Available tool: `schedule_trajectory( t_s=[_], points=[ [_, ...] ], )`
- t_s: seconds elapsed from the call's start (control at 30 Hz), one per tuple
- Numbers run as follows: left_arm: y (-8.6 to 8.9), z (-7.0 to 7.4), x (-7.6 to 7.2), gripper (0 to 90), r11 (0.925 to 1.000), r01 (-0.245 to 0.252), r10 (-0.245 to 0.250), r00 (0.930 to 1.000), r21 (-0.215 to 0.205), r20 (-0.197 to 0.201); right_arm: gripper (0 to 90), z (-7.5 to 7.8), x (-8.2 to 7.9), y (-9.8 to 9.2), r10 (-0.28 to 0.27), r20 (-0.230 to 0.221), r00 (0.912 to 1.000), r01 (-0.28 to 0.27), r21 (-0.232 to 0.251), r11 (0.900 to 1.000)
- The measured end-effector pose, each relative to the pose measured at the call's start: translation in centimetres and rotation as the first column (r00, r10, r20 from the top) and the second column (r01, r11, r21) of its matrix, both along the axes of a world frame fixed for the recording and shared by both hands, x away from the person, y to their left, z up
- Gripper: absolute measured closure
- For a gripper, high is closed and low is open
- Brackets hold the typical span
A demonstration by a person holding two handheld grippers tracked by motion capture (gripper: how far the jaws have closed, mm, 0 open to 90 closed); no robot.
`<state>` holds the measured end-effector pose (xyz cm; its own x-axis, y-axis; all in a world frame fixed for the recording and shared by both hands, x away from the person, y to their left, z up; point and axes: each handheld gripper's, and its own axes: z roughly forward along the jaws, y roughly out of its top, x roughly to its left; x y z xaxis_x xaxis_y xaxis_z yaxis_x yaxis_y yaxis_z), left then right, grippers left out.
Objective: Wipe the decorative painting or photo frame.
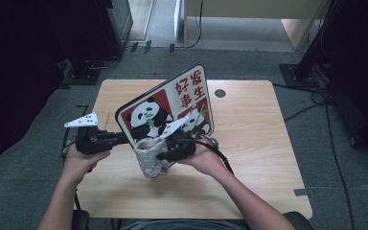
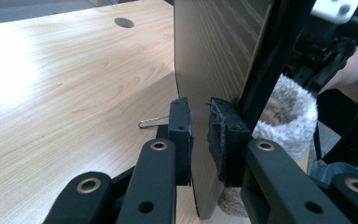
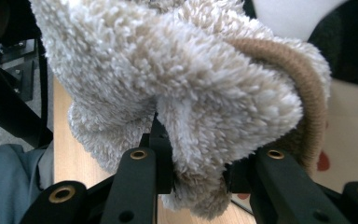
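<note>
Holding flat panda picture board (image 1: pixel 165 108) tilted up, left tool (image 2: pixel 199 133) pinched its edge. Right tool (image 3: pixel 193 154) gripped fluffy cream sock (image 3: pixel 177 88). Wiping seemed barely begun; most board left.

Light wood counter (image 1: pixel 254 143), rounded corners, round cable hole (image 1: pixel 220 93) near far edge. Small wire clip (image 2: pixel 150 122) lying flat on counter surface. Grey carpet floor (image 1: pixel 345 182) all round. Black cables (image 1: pixel 316 103) trailing across floor on the right, beside a black stand base (image 1: pixel 297 74). Dark cabinet (image 1: pixel 110 24) at far left. Pale wooden furniture (image 1: pixel 297 24) at far right, cable (image 1: pixel 199 28) hanging in front.
</note>
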<state>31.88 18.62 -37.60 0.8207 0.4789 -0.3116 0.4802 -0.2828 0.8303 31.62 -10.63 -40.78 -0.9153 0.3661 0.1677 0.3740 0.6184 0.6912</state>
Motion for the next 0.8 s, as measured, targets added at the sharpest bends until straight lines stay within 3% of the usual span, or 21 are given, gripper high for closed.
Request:
schedule_trajectory(
  t_s=[0.37,0.67,0.8],
  points=[
    [0.1,-0.2,-0.1,78.9,1.0,-0.001,0.001,1.0,-0.002,-0.006,69.8,-2.5,-0.6,-0.5,-0.007,0.003,1.0,0.007,-0.033,0.999],
    [0.2,-0.2,-0.2,78.8,1.0,-0.005,0.005,1.0,0.0,-0.007,69.8,-4.3,-0.9,-0.7,-0.012,-0.038,0.9992,0.009,-0.072,0.997],
    [0.3,-0.2,-0.2,78.6,0.9999,-0.013,0.013,0.9999,-0.003,-0.009,69.8,-4.5,-0.8,-0.7,-0.017,-0.051,0.9986,0.013,-0.066,0.998]
  ],
)
